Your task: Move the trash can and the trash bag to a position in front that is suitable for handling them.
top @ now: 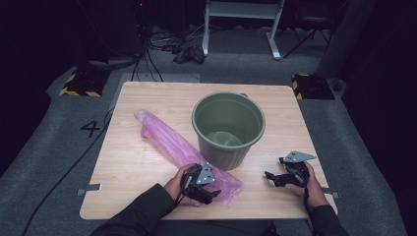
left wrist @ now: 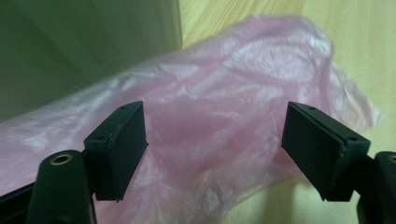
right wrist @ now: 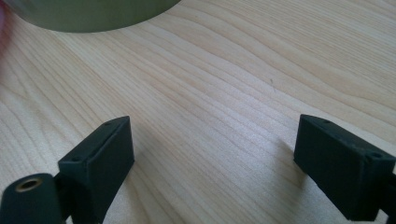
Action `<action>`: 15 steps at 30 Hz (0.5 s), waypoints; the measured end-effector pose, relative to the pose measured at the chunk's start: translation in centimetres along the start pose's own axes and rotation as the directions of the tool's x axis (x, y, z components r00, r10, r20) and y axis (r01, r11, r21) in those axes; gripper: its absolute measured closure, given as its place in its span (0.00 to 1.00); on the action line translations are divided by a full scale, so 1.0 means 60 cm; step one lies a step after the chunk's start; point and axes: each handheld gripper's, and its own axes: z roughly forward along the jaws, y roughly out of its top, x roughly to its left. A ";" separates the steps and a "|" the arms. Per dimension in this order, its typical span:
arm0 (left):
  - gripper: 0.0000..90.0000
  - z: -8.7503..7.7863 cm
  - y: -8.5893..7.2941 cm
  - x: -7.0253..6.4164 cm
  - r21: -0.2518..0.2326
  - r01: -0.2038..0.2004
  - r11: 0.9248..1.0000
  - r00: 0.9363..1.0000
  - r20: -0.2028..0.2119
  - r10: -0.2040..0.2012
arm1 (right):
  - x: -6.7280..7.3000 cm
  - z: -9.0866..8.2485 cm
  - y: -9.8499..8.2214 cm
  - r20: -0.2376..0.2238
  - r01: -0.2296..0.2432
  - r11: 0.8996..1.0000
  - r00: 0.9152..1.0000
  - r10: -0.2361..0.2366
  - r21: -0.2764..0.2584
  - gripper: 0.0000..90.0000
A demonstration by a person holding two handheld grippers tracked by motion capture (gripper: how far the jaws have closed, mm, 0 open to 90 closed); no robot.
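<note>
our left gripper (top: pixel 212 195), jaws wide and empty, sits at the lower-centre end of the crumpled pink plastic bag (top: pixel 169 142), which runs diagonally toward upper left.

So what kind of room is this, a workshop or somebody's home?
Probably a lab or recording studio rather than a home: a lone wooden table on grey carpet, hazard-striped weights on the floor, tangled cables behind, and dark surroundings.

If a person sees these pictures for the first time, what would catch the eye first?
Probably the green bucket, standing upright and open near the middle of the wooden table. Next, the long pink plastic bag lying flat to its left, running toward the near edge. There the left gripper sits over the bag's end with jaws open, while the right gripper waits open over bare wood.
</note>
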 end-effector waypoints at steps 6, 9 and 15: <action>0.22 -0.058 -0.016 0.023 -0.062 0.040 0.997 0.999 -0.011 -0.041 | 0.000 0.000 0.000 0.001 0.000 1.000 1.000 0.000 0.000 0.13; 0.22 -0.090 -0.026 0.038 -0.095 0.077 0.992 0.996 -0.044 -0.082 | 0.000 0.000 0.000 0.001 0.000 1.000 1.000 0.000 0.001 0.13; 0.22 -0.120 -0.052 0.081 -0.098 0.098 0.990 0.985 -0.132 -0.110 | 0.000 0.000 0.000 0.000 -0.001 1.000 1.000 0.001 0.000 0.13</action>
